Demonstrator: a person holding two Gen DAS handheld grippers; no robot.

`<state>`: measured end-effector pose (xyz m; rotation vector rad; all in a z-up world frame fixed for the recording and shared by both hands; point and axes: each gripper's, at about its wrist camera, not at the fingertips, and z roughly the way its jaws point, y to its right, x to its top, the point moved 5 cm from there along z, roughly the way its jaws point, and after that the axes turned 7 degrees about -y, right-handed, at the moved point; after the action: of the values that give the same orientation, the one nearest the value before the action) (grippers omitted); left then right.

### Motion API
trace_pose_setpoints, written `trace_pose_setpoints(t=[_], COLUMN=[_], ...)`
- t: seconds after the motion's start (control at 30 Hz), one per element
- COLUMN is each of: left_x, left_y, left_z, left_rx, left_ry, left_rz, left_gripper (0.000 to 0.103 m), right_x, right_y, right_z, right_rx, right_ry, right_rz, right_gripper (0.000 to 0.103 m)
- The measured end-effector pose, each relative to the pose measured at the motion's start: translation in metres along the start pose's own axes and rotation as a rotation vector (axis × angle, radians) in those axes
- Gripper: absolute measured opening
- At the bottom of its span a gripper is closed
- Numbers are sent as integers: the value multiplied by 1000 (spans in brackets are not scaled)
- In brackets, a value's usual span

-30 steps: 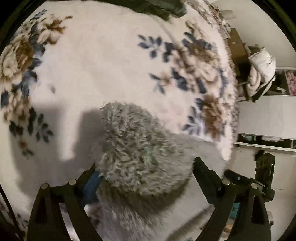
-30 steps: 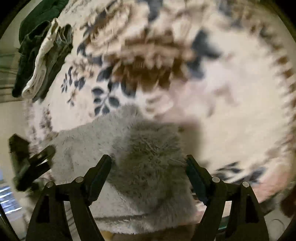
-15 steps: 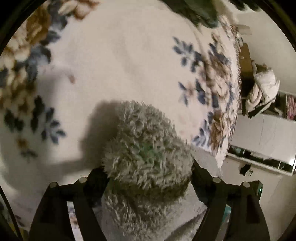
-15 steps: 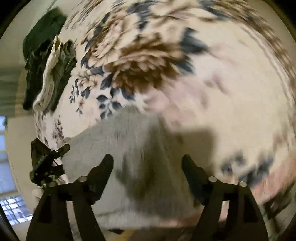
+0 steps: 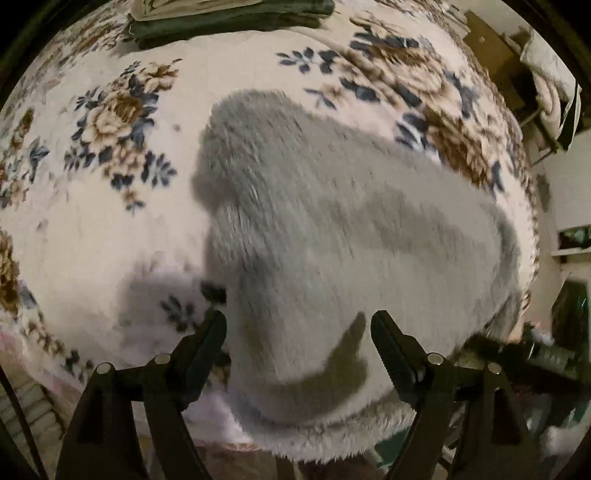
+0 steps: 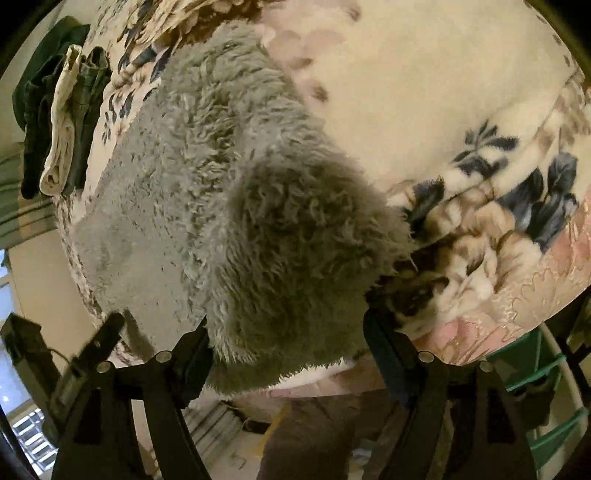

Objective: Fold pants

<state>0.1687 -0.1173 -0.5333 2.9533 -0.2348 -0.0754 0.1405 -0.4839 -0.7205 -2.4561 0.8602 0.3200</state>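
Jaws, left gripper (image 5: 298, 325): wide apart after just closing a little, with nothing pressed between them. They hover over the grey fleece pants (image 5: 351, 229), and one finger throws its shadow on the pile.

Jaws, right gripper (image 6: 286, 332): set wide but filled from pad to pad by a thick bunched fold of the same pants, which they clamp and lift toward the lens.

Pants: spread across the near edge of the floral blanket (image 5: 110, 229). One end lies flat under the left gripper; the other is gathered in the right.

Surroundings: stack of dark green and cream clothes (image 5: 229, 18) at the far side of the blanket, well apart from the pants.

Step in hand, judged: a fold in progress. The right side carries its end over while the left has let go.

Next move calls for: laying the held fold down square on the flat part. The edges need to be aligned before release, and the left gripper should be ready to pin or smooth. The thick pile is likely to spring back.
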Motion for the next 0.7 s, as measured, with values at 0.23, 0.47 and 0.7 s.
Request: trace_pose_setpoints(t=[0.23, 0.47, 0.7], left_x=[-16, -19, -15], left_y=[10, 5, 0], left_z=[14, 16, 28], left_rx=[37, 37, 48], left_ry=[-24, -27, -33], left_rz=[35, 22, 23], left_gripper=[80, 80, 80], right_x=[-10, -18, -21], right_y=[-20, -7, -8], right_z=[5, 16, 26], right_rx=[-150, -107, -148], right_ry=[55, 2, 29], right_rz=[-84, -31, -45], right_gripper=[31, 40, 41])
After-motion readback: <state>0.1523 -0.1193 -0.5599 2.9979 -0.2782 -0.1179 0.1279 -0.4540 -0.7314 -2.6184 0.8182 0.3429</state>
